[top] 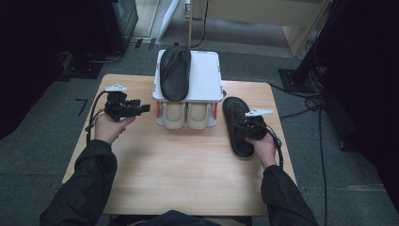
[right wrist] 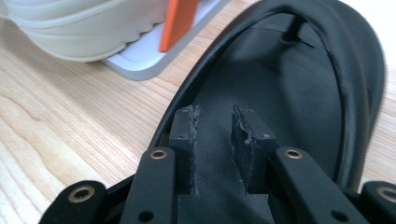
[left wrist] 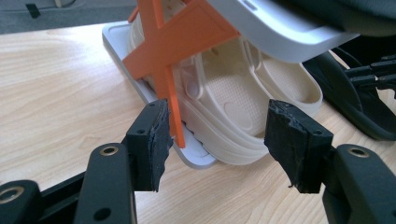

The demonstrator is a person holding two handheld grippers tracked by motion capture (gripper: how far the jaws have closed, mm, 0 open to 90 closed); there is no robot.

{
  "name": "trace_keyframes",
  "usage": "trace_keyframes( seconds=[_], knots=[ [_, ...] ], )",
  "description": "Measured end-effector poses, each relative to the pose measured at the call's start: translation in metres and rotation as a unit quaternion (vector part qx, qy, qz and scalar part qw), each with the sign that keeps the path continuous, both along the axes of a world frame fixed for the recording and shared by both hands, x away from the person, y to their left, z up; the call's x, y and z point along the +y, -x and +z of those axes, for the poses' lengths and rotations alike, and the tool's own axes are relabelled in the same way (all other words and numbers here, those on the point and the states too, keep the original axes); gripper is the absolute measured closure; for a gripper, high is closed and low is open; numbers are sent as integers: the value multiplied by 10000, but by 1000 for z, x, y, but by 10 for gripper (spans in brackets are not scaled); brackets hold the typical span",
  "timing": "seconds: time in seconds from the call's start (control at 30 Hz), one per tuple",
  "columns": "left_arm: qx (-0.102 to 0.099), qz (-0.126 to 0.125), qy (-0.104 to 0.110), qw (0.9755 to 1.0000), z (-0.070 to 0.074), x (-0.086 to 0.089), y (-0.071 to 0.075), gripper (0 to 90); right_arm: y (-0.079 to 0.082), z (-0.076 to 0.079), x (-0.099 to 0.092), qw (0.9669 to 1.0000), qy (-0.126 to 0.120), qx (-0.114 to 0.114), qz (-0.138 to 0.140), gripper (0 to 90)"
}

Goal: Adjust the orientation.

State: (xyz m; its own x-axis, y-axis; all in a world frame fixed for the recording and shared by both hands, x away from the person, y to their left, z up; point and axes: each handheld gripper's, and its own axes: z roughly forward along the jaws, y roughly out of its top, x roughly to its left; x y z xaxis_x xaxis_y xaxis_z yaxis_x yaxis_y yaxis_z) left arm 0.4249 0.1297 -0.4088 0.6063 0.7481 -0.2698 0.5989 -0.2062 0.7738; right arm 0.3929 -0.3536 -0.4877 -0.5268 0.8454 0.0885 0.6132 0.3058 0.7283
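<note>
Overhead, a pale wooden table (top: 179,169) holds a small white two-tier shoe rack with orange cross braces (top: 207,75) at its far middle. One black flat slipper (top: 175,71) lies on the rack's top shelf, and a pair of cream rubber clogs (top: 187,115) sits side by side on the lower shelf, heels toward the person.

A second black flat slipper (top: 236,125) lies on the table just right of the rack, running from far to near. The right gripper (top: 251,128) sits over its near half. From the right gripper view, its two jaws stand a narrow gap apart above the slipper's dark insole (right wrist: 299,88); whether the pads touch the insole or pinch anything cannot be told.

The left gripper (top: 141,108) is held left of the rack, pointing at it. From the left gripper view, its jaws stand wide apart and empty, framing the nearer cream clog (left wrist: 243,107) and an orange brace (left wrist: 173,46).
</note>
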Motion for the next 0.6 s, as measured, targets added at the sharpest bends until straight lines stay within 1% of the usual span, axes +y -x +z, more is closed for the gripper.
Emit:
trace_keyframes(
  seconds=[0.17, 0.2, 0.23, 0.27, 0.3, 0.37, 0.43, 0.5, 0.57, 0.6],
  knots=[
    [121, -46, -116, 9998, -6, -2, 0, 409, 0, -1, 11, 9999, 2, 41, 117, 699],
    [127, -51, -131, 9998, -8, -2, 0, 408, -1, -1, 12, 9999, 13, 45, 102, 694],
    [116, -44, -150, 9998, -9, -2, 0, 408, -1, -2, 12, 9999, 52, 95, 58, 685],
    [143, -18, -95, 9999, -11, -3, 1, 408, -2, -2, 12, 9999, 49, 143, 35, 683],
    [177, -51, -94, 9998, -12, -3, 2, 408, -2, -2, 12, 9999, -16, 165, -1, 683],
    [182, -66, -147, 9997, -14, -3, 3, 409, -2, 1, 11, 10000, -35, 89, -1, 678],
    [197, -77, -109, 9997, -16, -2, 4, 408, -2, 6, 8, 9999, -141, 22, -27, 660],
    [162, -47, -98, 9998, -16, -1, 5, 409, -2, 13, 6, 9997, -226, -82, -85, 645],
    [151, -13, -63, 9999, -17, 1, 6, 408, -1, 19, 3, 9995, -213, -188, -107, 632],
    [177, -19, -55, 9998, -17, 1, 6, 408, -1, 21, 1, 9995, -183, -239, -100, 624]
  ],
)
